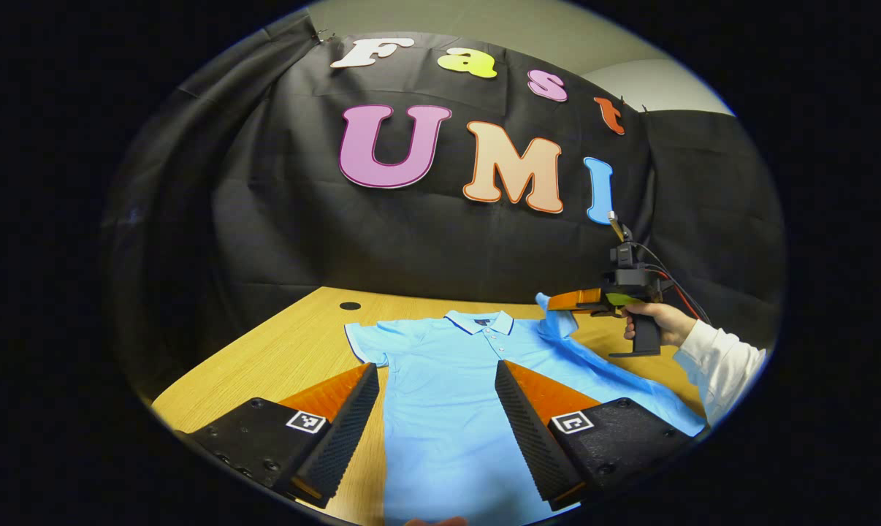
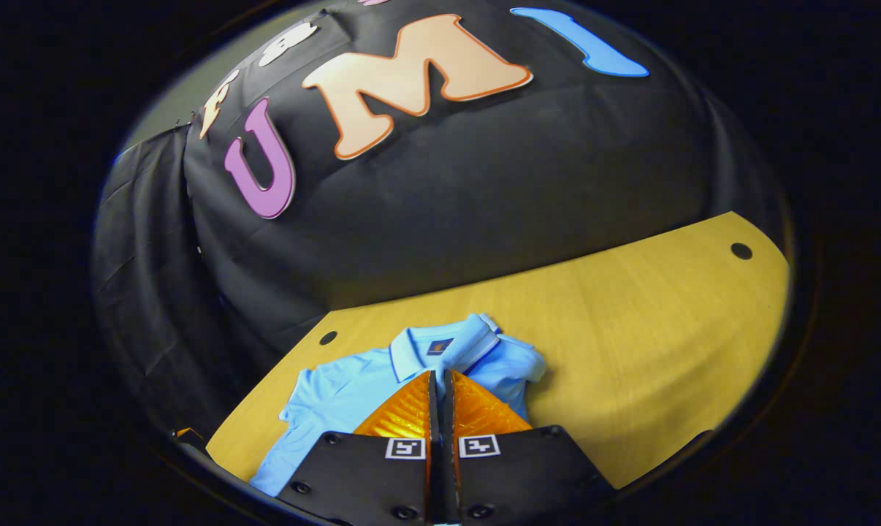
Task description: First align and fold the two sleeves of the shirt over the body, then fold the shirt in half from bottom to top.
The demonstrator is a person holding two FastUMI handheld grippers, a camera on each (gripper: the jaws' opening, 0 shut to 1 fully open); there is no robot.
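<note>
A light blue polo shirt (image 1: 440, 409) lies flat, collar away from me, on the wooden table (image 1: 280, 343). My left gripper (image 1: 435, 367) hovers open above the shirt's lower body, with nothing between its fingers. The shirt's left sleeve (image 1: 364, 342) lies spread out on the table. At the right, my right gripper (image 1: 554, 299), held by a hand (image 1: 652, 321), is shut on the right sleeve (image 1: 554, 321) and holds it lifted off the table. In the right gripper view the shut right gripper (image 2: 438, 376) points down at the shirt (image 2: 338, 387) near its collar (image 2: 440, 343).
The black cloth wall stands behind the table. Round cable holes (image 1: 350, 305) (image 2: 741, 250) sit near the table's back corners. Bare wood (image 2: 630, 329) stretches beside the shirt. A white sleeve (image 1: 718, 358) of the person reaches in from the right.
</note>
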